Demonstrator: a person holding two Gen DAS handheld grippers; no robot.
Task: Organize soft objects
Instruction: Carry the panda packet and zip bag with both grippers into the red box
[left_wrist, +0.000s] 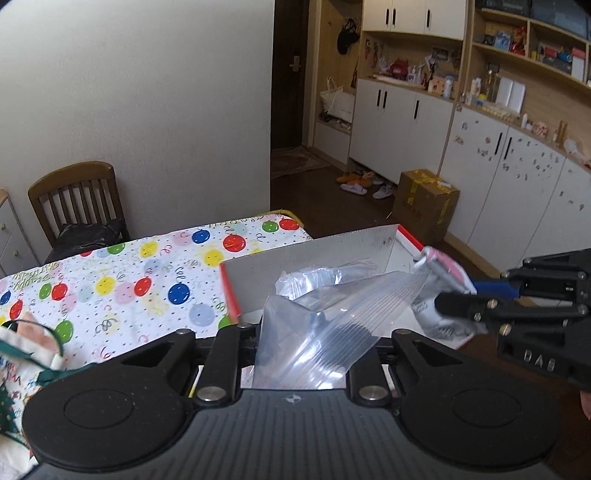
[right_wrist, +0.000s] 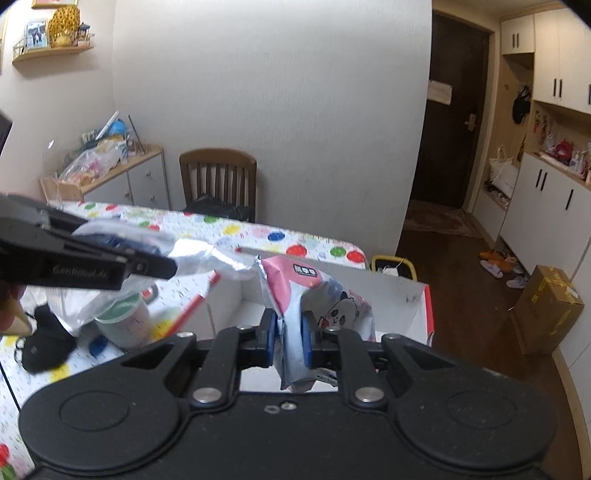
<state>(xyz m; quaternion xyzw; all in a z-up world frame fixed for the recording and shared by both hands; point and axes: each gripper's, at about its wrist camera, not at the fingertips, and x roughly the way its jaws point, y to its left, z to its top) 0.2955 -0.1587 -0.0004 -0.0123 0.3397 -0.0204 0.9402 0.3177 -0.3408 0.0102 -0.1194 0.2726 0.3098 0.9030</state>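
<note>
1. Left gripper (left_wrist: 295, 350) clamped narrowly on a clear ribbed zip-top plastic bag (left_wrist: 314, 332); bag's long axis running up and to the right from the jaws, far corner reaching toward the right gripper (left_wrist: 448, 308).
2. Right gripper (right_wrist: 288, 332) closed tight on a soft pink-and-pale-blue packet printed with a panda (right_wrist: 295, 295); blue pads (right_wrist: 270, 332) pressing both sides, packet standing upright, long axis vertical, pink top uppermost.
3. Both soft things held above a white cardboard box with red edges (left_wrist: 314, 266), open side up, at the table's near right corner.
4. Inside the box, more crumpled clear plastic (left_wrist: 306, 284) behind the held bag.
5. Underneath, a table covered by a white cloth with coloured balloons (left_wrist: 147, 280).
6. On the cloth to the left: a pale green mug (right_wrist: 125, 321), a black pouch (right_wrist: 44, 347), a small blue item (right_wrist: 98, 345), and a fabric bag with green trim and Christmas print (left_wrist: 22, 369).
7. Behind the table, a brown wooden chair (right_wrist: 218, 177) bearing a black bag, against the wall.
8. On the floor right of the box, a brown carton with yellow tape (left_wrist: 424, 203); slippers (left_wrist: 354, 186) further back.
</note>
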